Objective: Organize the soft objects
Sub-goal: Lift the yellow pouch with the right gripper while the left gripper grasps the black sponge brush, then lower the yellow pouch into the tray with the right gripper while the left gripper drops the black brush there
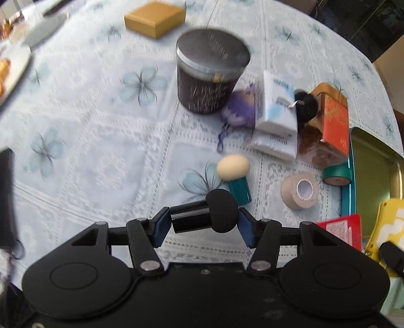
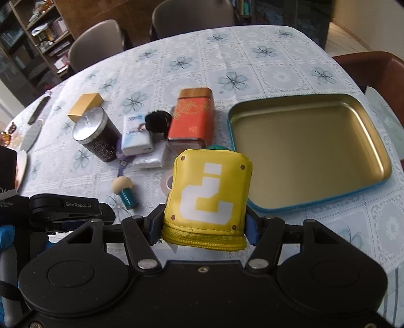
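L gripper is clamped on a black makeup sponge w/ a black cylindrical handle, held sideways between the blue pads just above the table. R gripper is clamped on a yellow zip pouch w/ a white question-mark print, zipper end toward the camera, raised in front of the clutter.

Only the left wrist view shows the black sponge. It also shows a beige tape roll and a green tape roll beside the tin's near-left edge; in the right wrist view the pouch hides most of both. The left view is motion-blurred (esp. the far side), w/ just a slice of the tin tray at right and a bit of the yellow pouch at the frame edge.

The right wrist view gives the whole open tin tray, gold inside, blue rim, nothing in it, right of the pouch. It also shows the L gripper's body low at left, plus chairs and shelves beyond the table.

Both views show:
- beige sponge on teal handle, lying on the tablecloth
- dark lidded jar
- white tissue packs w/ a black fluffy item on top
- orange tea tin
- gold box at the far side
- purple soft charm, mostly hidden in the right view
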The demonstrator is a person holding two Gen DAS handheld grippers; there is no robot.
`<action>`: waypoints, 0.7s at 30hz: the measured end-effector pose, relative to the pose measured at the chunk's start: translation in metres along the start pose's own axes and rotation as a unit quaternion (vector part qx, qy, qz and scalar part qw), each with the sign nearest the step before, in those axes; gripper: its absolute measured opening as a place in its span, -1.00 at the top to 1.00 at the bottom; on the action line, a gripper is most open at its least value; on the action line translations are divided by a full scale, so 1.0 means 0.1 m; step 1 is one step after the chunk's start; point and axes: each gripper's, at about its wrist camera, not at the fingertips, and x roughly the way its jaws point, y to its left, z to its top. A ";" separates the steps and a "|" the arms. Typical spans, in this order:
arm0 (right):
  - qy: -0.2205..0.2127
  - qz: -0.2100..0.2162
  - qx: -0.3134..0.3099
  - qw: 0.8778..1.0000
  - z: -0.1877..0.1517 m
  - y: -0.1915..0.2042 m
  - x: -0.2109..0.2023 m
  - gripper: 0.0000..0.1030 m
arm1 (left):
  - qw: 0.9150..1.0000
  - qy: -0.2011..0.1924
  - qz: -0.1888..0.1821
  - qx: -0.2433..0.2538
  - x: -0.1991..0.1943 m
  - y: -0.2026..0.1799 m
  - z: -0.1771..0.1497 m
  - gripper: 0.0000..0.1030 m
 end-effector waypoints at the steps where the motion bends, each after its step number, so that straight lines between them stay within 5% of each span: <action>1: -0.005 0.007 -0.002 1.000 0.04 -0.03 -0.02 -0.14 | 1.000 -0.010 0.009 0.008 -0.07 -0.06 0.00 -0.04; 10: -0.066 0.024 0.011 0.997 0.45 -0.66 -0.34 -0.14 | 0.996 -0.055 0.012 0.069 -0.33 -1.11 0.05 -0.05; 21: -0.068 -0.092 0.059 0.992 0.71 -1.75 -0.22 -0.14 | 0.993 -0.034 -0.015 0.113 -0.14 -2.51 0.04 -0.05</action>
